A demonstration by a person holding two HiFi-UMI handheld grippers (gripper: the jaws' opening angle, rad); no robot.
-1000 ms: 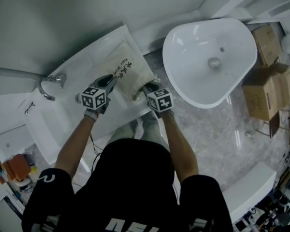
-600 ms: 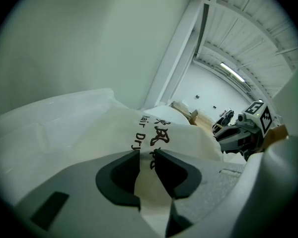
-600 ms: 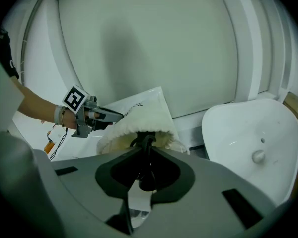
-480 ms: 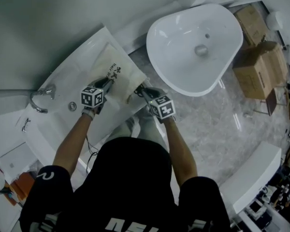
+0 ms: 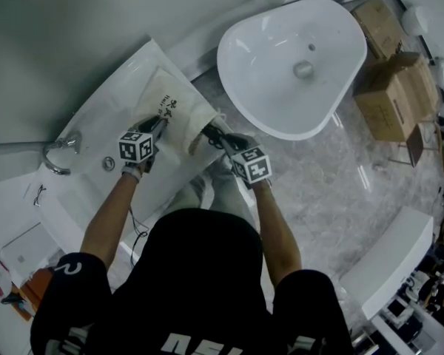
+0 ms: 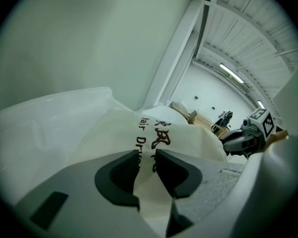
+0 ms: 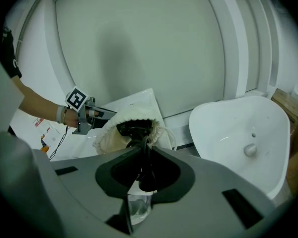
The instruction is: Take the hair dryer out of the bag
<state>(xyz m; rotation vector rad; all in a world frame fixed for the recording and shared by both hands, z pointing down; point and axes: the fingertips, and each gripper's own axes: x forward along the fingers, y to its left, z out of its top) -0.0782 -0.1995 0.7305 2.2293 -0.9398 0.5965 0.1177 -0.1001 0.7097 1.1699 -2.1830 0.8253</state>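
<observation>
A cream cloth bag [image 5: 176, 113] with black print lies on the white counter [image 5: 96, 113]. My left gripper [image 5: 157, 124] pinches a fold of the bag [image 6: 188, 143] near its closed end. The left gripper [image 6: 146, 155] has its jaws opening, with cloth still between the pads. The bag's gathered mouth [image 7: 134, 120] faces my right gripper [image 5: 209, 134]. A black part of the hair dryer [image 7: 135, 129] shows in that mouth. Its black cord [image 7: 145, 170] runs out into the right gripper [image 7: 145, 152], which is shut on it.
A large white basin [image 5: 292, 65] stands to the right of the counter. Cardboard boxes [image 5: 392, 87] sit beyond it on the marble floor. A chrome faucet [image 5: 59, 154] curves over the counter's sink at the left. Something clear, like a glass [image 7: 138, 205], shows below the right jaws.
My right gripper has drawn back a little from the bag's mouth with the cord. My left gripper has come down onto the bag and stays there.
</observation>
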